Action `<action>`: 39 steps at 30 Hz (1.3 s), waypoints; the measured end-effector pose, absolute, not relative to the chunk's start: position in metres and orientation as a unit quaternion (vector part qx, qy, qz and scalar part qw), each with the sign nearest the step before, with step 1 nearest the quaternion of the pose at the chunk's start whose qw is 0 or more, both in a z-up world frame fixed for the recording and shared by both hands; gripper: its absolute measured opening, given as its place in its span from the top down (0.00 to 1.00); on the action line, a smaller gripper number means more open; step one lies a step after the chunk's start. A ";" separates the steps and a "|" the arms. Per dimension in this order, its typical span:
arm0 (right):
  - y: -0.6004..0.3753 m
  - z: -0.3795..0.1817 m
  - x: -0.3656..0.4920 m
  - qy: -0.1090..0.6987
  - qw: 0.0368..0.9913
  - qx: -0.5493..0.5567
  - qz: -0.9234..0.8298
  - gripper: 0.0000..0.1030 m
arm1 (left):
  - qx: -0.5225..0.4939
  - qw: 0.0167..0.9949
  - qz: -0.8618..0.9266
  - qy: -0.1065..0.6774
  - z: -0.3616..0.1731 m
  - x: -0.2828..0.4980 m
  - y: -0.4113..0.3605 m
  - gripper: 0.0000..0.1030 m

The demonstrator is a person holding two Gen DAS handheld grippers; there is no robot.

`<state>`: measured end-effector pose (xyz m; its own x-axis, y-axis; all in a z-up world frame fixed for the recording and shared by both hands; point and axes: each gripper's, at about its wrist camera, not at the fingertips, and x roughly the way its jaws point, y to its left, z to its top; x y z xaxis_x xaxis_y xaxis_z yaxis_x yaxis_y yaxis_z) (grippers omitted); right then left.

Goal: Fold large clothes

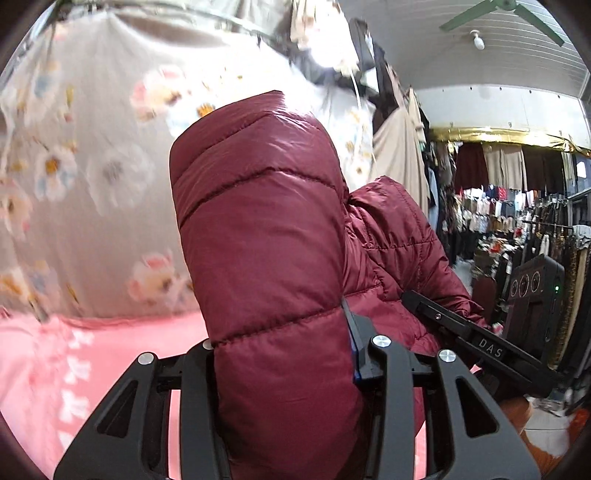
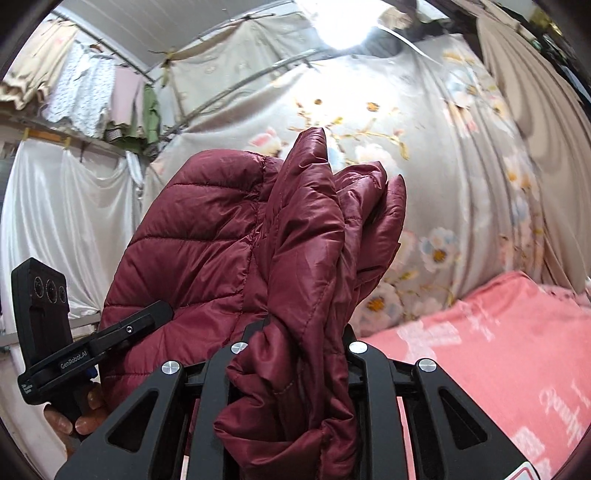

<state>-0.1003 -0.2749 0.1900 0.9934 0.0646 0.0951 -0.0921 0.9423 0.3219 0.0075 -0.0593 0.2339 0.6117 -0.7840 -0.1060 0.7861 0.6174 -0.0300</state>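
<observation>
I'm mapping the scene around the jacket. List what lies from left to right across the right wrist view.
White sheet → left gripper, seen from the side → maroon puffer jacket bunched in the right gripper → floral curtain → pink blanket.

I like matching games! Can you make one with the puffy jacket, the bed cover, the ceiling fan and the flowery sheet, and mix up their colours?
Things:
1. puffer jacket
2. bed cover
3. ceiling fan
4. flowery sheet

Colours:
A. green
B. grey with flowers
C. maroon
D. pink

Pairs: 1-C, 2-D, 3-A, 4-B.

The left tool and the right tool both grip the jacket.
</observation>
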 end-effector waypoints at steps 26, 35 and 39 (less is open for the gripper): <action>-0.179 0.007 0.207 0.215 0.950 0.201 0.108 0.82 | -0.046 0.924 -0.294 0.240 0.051 0.249 0.067 0.62; -0.182 -0.083 0.228 0.299 0.924 0.221 0.089 0.80 | -0.054 0.900 -0.275 0.333 -0.046 0.289 0.067 0.60; -0.184 -0.092 0.229 0.310 0.920 0.226 0.086 0.75 | -0.055 0.900 -0.274 0.334 -0.055 0.287 0.072 0.54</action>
